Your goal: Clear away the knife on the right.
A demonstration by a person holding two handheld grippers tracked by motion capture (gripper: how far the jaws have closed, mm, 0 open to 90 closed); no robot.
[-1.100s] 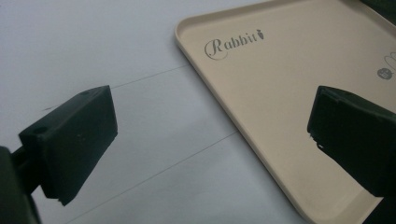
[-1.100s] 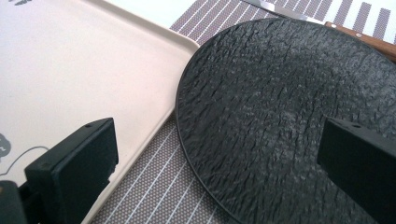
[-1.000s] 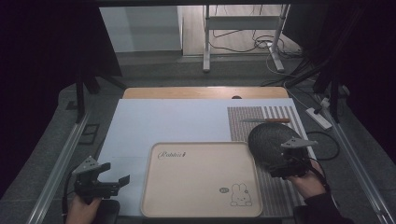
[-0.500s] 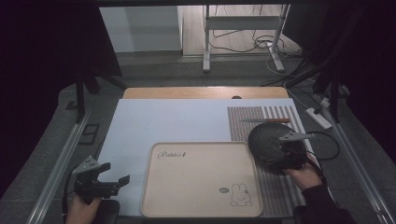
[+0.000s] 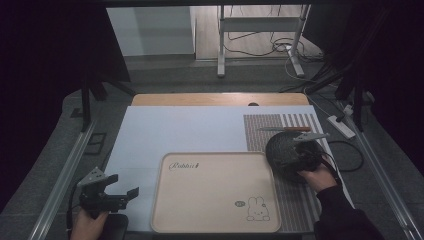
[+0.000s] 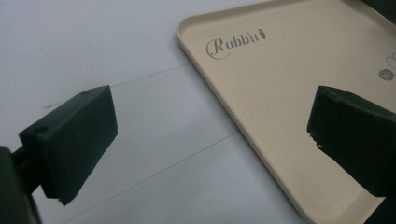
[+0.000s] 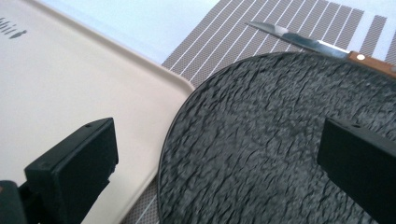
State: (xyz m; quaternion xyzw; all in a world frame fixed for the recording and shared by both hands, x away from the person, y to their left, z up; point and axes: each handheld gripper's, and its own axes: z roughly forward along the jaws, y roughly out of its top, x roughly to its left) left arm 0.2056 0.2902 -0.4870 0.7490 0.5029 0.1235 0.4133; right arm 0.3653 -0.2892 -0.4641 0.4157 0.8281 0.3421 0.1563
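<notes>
The right gripper [image 5: 300,161] hovers with jaws spread and empty over the dark textured plate [image 7: 280,154], which lies on the striped mat [image 5: 290,127] just right of the beige tray [image 5: 215,192]. A knife [image 7: 322,46] lies beyond the plate's far rim, its long axis crosswise. The left gripper [image 5: 117,192], also open and empty, waits well apart at the tray's left edge, so the right hand is much nearer.

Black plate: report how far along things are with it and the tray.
Done: nothing placed; the beige tray is bare. In hand: the right claw hangs open over the black plate, which lies on the striped mat beside the tray, ungripped. The left claw waits open left of the tray. Left: the plate and the knife, presumably.
</notes>
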